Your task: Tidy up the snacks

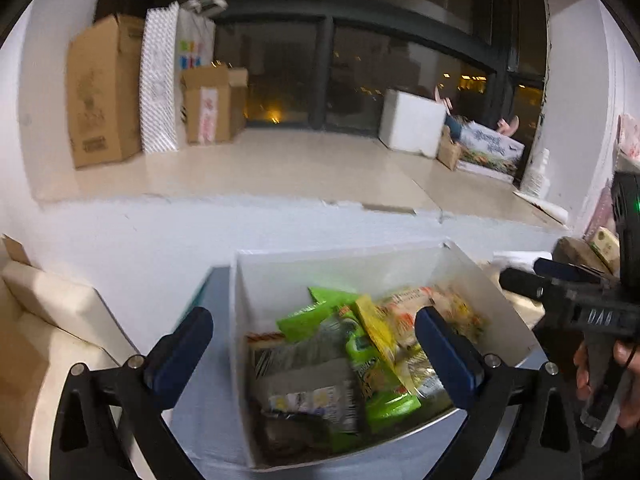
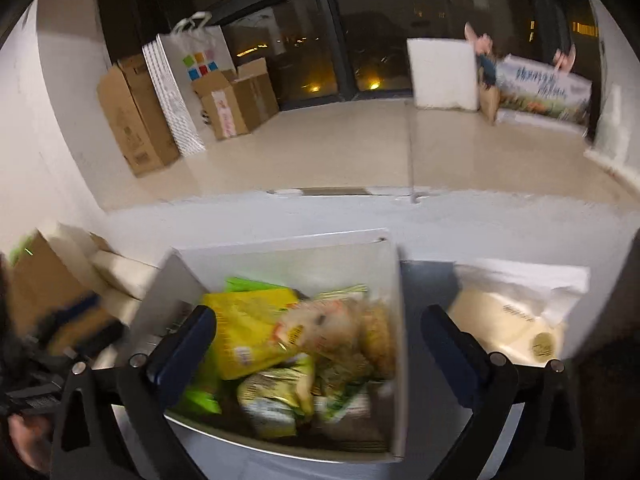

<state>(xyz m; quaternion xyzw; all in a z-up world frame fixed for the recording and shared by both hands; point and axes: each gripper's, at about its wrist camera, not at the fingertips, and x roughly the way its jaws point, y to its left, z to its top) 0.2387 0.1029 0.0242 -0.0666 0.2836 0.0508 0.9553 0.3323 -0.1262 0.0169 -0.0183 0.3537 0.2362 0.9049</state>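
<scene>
1. Now my left gripper (image 1: 314, 342) hangs wide open, holding nothing, over the white box (image 1: 472, 276).
2. Snack packets (image 1: 352, 360) fill the box beneath its fingers.
3. My right gripper (image 2: 320, 344) is likewise spread and empty above it.

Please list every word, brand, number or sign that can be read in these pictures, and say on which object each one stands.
"DAG", or close to it: raised letters on the right hand-held gripper, left wrist view.
Snack packets in the white box: print blurred, unreadable.
Cardboard boxes: marks too small.
Printed carton by the window: script blurred.
</scene>
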